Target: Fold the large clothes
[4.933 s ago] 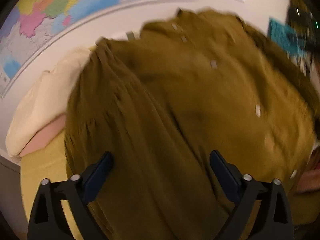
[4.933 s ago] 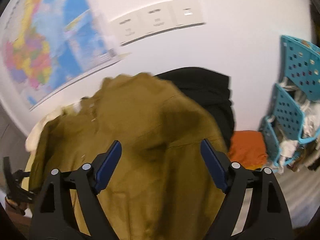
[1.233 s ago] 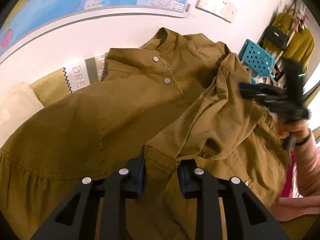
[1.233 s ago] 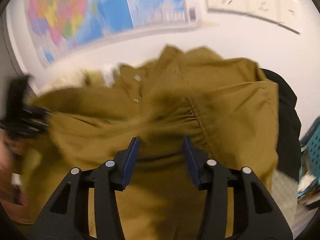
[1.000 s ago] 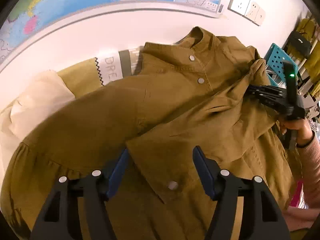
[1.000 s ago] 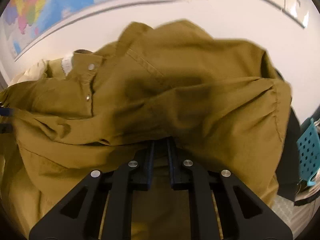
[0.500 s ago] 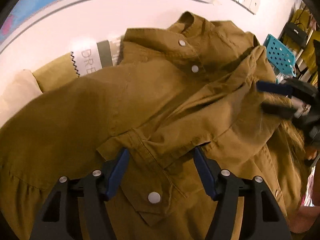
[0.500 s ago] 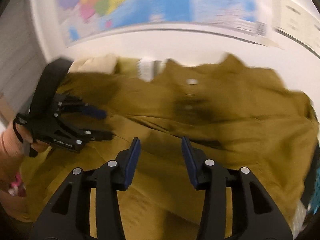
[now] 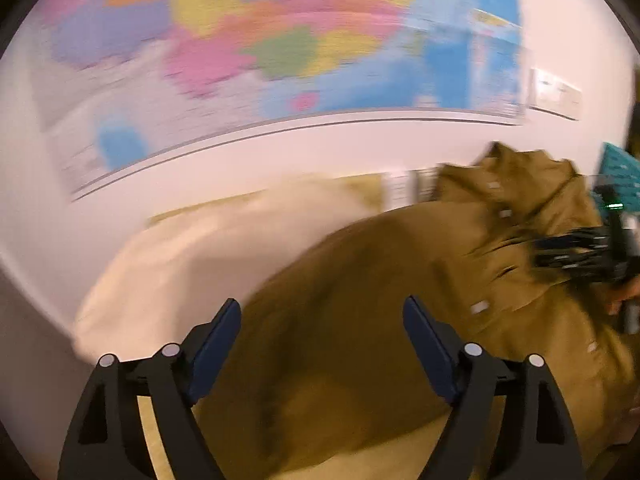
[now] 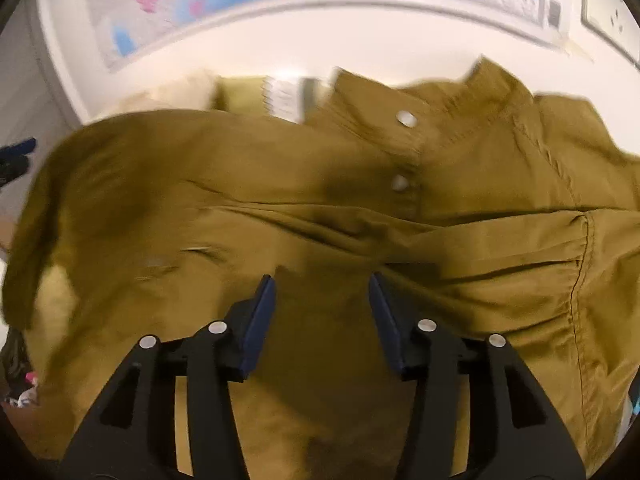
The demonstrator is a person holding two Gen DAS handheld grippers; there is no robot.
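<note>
An olive-brown button-front garment [image 10: 460, 200] lies spread on a bed, collar toward the wall, with a sleeve folded across its front. My right gripper [image 10: 322, 316] hovers over the middle of it. Its jaws are opening, with fabric below them but nothing pinched. My left gripper [image 9: 322, 340] is over the garment's [image 9: 380, 320] left part, jaws opening wide and empty. The left wrist view is blurred. The right gripper [image 9: 576, 248] shows there at the right edge over the garment. The left gripper [image 10: 16, 156] peeks in at the right wrist view's left edge.
A coloured world map [image 9: 280, 40] hangs on the white wall behind the bed, with wall sockets [image 9: 556, 94] to its right. A cream pillow [image 9: 192, 256] lies left of the garment. A printed cushion [image 10: 284, 94] sits by the collar. A teal basket [image 9: 620, 172] stands at the far right.
The right gripper went from shut on the folded sleeve to open and drew back. The left gripper left the sleeve cuff, swung left and upward, and spread its jaws wider.
</note>
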